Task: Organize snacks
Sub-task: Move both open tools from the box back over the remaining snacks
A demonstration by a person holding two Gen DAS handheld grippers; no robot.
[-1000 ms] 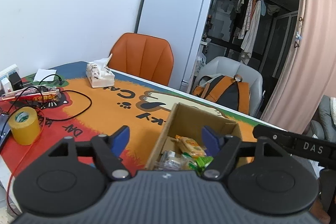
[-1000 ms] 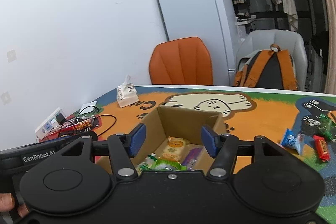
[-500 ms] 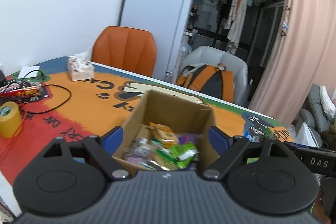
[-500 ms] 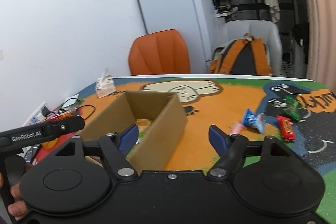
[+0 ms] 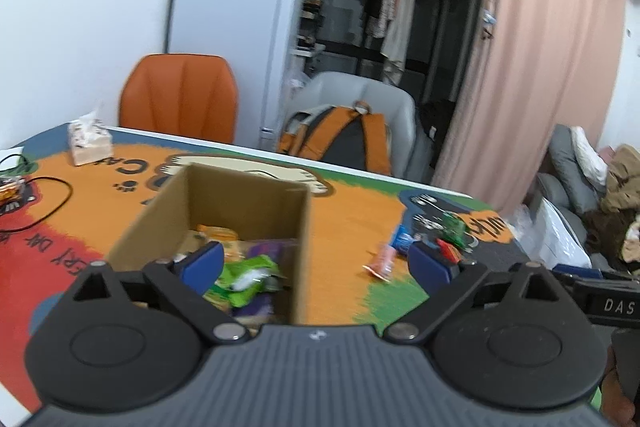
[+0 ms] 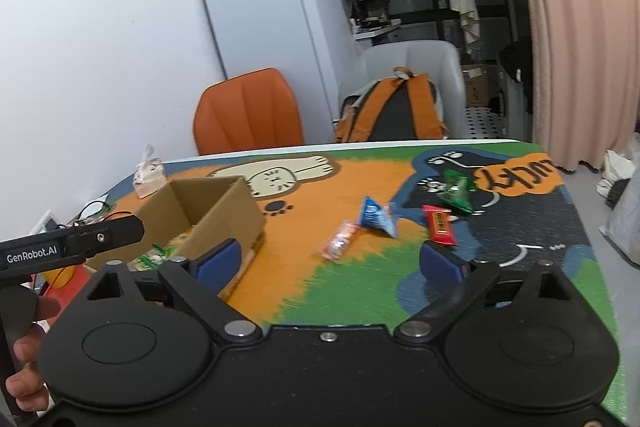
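The worktop [image 6: 360, 291] carries a printed cat mat. The cardboard box [image 5: 224, 203] stands left of centre, holding several snack packets, a green packet [image 5: 248, 277] uppermost. Four snacks lie loose to its right: green packet [image 6: 454, 191], blue packet [image 6: 376, 217], red bar [image 6: 440, 225], pink-orange packet [image 6: 340, 239]. Left gripper [image 5: 316, 261] and right gripper [image 6: 330, 257]: jaws apart, both empty, above the worktop.

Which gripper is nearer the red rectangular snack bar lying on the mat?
Right. The right gripper hangs open just short of the red rectangular snack bar. The left gripper, also open, straddles the brown cardboard box wall, bar off to its right.
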